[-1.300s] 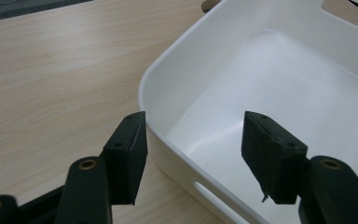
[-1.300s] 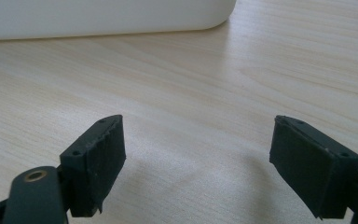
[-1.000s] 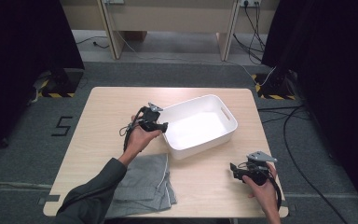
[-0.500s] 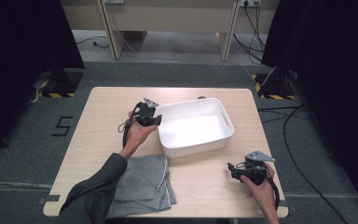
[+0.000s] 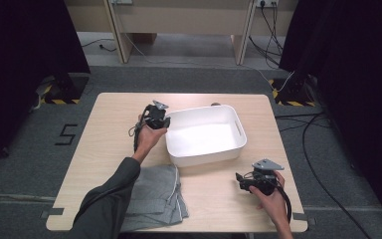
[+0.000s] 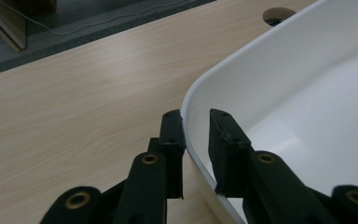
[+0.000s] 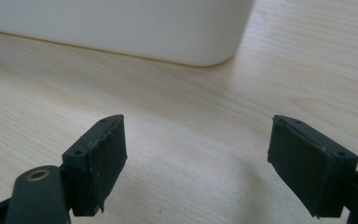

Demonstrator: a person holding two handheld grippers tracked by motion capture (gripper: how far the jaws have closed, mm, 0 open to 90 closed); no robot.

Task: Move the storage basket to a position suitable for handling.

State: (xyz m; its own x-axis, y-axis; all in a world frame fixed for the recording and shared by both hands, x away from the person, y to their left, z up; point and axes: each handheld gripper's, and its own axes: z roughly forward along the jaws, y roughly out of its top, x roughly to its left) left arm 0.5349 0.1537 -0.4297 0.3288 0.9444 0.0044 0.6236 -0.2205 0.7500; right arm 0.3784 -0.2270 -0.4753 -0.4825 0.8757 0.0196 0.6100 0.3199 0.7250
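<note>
A white plastic bin (image 5: 206, 158) stands on the middle of the wooden table (image 5: 104, 134). My left gripper (image 5: 165, 122) is shut on its left rim near the far corner. In the left gripper view the gripper (image 6: 196, 116) has one jaw outside the bin's wall (image 6: 307, 70) and one inside. My right gripper (image 5: 238, 178) is held low over the table near the front right, open and pointing left. In the right gripper view the gripper (image 7: 196, 135) has bare wood between its jaws, and the bin's outer wall (image 7: 121, 28) is ahead.
A folded grey cloth (image 5: 156, 196) lies at the table's front edge, beside the left forearm. A round cable hole (image 5: 215, 104) is in the tabletop behind the bin. Black curtains, cables and a desk frame surround the table.
The left gripper has drawn the bin's corner a little to the left and away, turning the bin squarer to the table. The right gripper has hardly moved.
</note>
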